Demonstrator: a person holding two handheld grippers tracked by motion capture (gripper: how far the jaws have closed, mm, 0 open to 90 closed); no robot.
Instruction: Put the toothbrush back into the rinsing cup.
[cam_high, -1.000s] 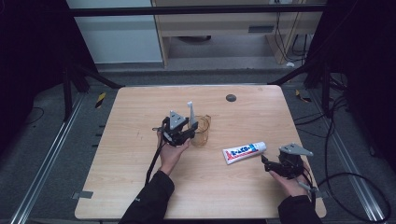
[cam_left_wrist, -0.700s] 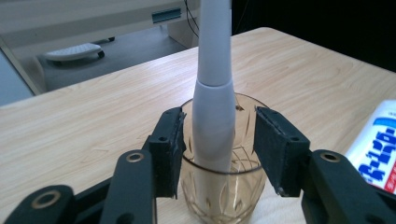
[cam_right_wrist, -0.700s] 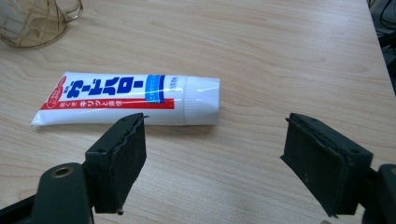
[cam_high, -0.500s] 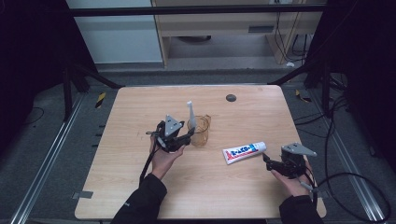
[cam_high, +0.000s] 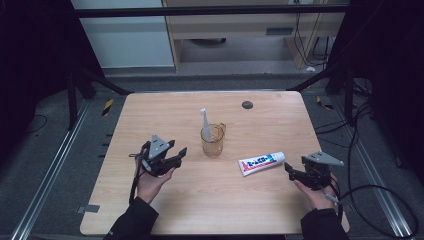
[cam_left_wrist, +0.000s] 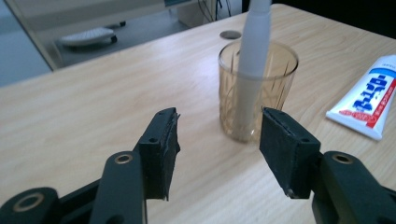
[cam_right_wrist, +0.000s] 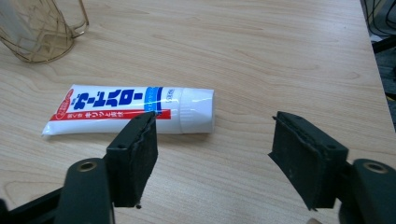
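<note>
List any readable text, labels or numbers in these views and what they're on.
Toothpaste tube: large blue Japanese katakana, roughly "ガードハロー", not certain.
Same tube, red band beneath: white Japanese characters, too small to read.
Same tube, red oval at the crimped end: print too small to read.
Glass cup, toothbrush, table: no text.

A small dark disc (cam_high: 247, 104) is seen near the far edge of the wooden table (cam_high: 150, 112). A pale cabinet (cam_high: 125, 35) is placed beyond it.
</note>
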